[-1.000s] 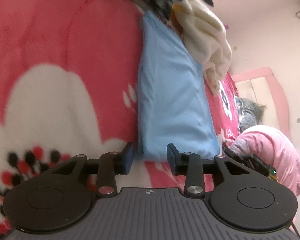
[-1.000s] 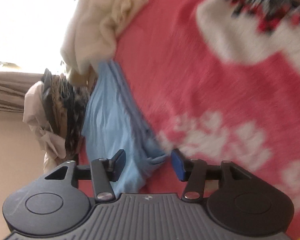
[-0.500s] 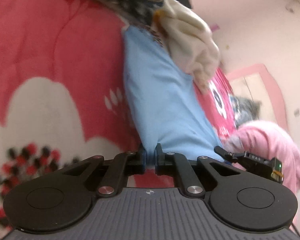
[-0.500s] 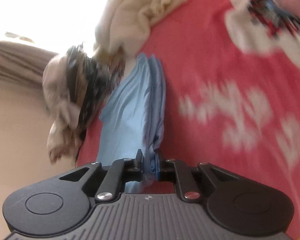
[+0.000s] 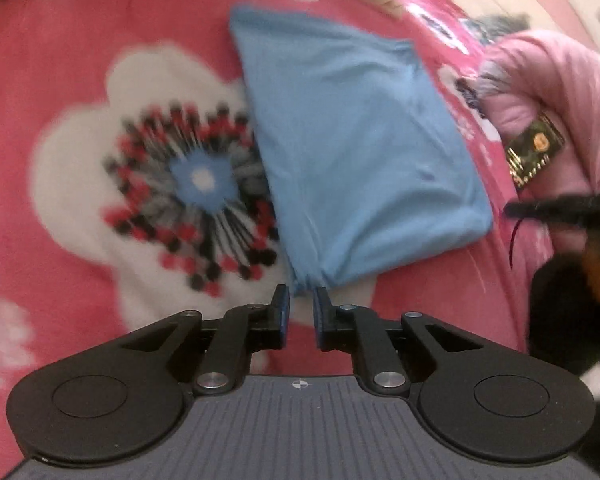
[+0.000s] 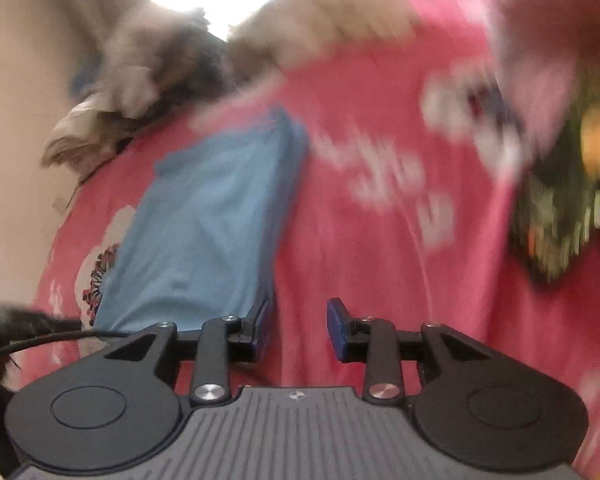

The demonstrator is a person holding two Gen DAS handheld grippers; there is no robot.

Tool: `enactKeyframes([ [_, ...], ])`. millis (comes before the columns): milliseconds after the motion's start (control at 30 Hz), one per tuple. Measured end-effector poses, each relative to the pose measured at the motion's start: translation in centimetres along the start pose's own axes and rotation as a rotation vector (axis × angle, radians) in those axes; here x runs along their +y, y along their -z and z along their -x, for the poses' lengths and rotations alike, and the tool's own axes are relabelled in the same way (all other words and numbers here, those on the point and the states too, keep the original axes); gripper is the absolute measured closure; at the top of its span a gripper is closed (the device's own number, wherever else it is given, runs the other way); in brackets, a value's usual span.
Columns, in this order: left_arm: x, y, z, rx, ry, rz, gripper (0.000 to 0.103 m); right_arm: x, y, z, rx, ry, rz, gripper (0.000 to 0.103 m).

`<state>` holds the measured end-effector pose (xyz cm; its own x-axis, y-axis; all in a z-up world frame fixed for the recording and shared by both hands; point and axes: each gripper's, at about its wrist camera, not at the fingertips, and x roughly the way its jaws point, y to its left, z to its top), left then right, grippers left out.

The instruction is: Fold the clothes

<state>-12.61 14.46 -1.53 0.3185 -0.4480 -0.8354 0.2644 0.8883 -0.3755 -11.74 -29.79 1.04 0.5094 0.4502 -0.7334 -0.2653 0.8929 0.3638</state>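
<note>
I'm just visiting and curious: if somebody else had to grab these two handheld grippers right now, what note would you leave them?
Left gripper: fingers slightly apart, a bunched corner of the folded blue garment right at their tips, no longer pinched.
Right gripper: fingers wide apart, holding nothing; the garment's edge lies beside its left finger.
The blue garment lies folded into a compact rectangle on the pink flowered blanket.
Done: this piece looks folded and released.
Left: probably the heap of unfolded clothes at the far end; the view there is blurred.
</note>
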Motion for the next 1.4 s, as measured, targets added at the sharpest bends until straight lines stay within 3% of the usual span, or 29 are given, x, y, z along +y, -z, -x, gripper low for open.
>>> enactKeyframes([
  [67, -0.3, -0.6, 1.3, -0.053, -0.027, -0.042, 0.089, 2.0, -0.3, -1.4, -0.035, -0.072, 0.102, 0.068],
  [133, -1.3, -1.6, 1.0, -0.12, -0.005, -0.074, 0.089, 4.3, -0.1, -3.2, -0.042, -0.133, 0.228, 0.068],
  [200, -2.6, -2.2, -0.8, -0.135, 0.038, -0.095, 0.089, 5.6, 1.5, -4.8, 0.016, -0.131, 0.366, 0.073],
  [267, -4.0, -1.8, -3.1, -0.121, 0.013, -0.169, 0.088, 4.9, 3.4, -6.8, 0.136, -0.056, 0.425, 0.077],
  [333, -4.3, -0.7, -5.3, -0.077, -0.089, -0.254, 0.088, 4.3, 3.1, -6.0, 0.156, -0.053, 0.398, 0.079],
  [367, -3.7, 0.0, -5.7, -0.075, -0.096, -0.252, 0.088, 4.4, 2.5, -5.5, 0.16, -0.046, 0.39, 0.081],
  [467, -3.0, -0.5, -4.0, -0.07, -0.066, -0.205, 0.088, 5.5, 0.6, -3.9, 0.07, -0.061, 0.42, 0.078],
  [533, -3.1, -1.3, -2.7, -0.124, -0.056, -0.238, 0.085, 5.9, -0.5, -4.5, 0.028, -0.074, 0.384, 0.078],
  [633, -3.2, -2.7, -3.5, -0.152, -0.048, -0.247, 0.083, 5.4, -0.2, -7.2, 0.061, -0.009, 0.369, 0.081],
  [667, -3.4, -3.3, -4.6, -0.145, -0.054, -0.235, 0.083, 5.0, 0.4, -8.1, 0.086, 0.029, 0.376, 0.088],
  [767, -1.8, -3.3, -6.6, -0.114, -0.066, -0.199, 0.084, 4.7, 0.4, -6.8, 0.064, 0.041, 0.377, 0.089],
  [867, -0.3, -3.5, -4.9, -0.118, -0.023, -0.121, 0.086, 4.7, -0.9, -7.2, 0.027, 0.063, 0.37, 0.086],
  [1000, -1.1, -5.9, -3.8, -0.183, -0.028, -0.189, 0.084, 4.6, -3.1, -10.5, -0.041, 0.097, 0.354, 0.087],
  [1133, -1.8, -9.2, -7.0, -0.234, -0.05, -0.214, 0.083, 3.8, -4.7, -13.6, -0.091, 0.144, 0.331, 0.089],
  [1200, -0.9, -9.8, -9.1, -0.213, -0.127, -0.176, 0.083, 2.5, -4.4, -12.7, -0.121, 0.126, 0.264, 0.088],
  [1300, 0.4, -9.7, -8.0, -0.235, -0.094, -0.078, 0.084, 2.7, -5.5, -10.9, -0.215, 0.112, 0.255, 0.086],
  [1400, -0.5, -10.3, -6.5, -0.279, -0.104, -0.1, 0.083, 3.4, -7.4, -10.9, -0.289, 0.041, 0.227, 0.086],
])
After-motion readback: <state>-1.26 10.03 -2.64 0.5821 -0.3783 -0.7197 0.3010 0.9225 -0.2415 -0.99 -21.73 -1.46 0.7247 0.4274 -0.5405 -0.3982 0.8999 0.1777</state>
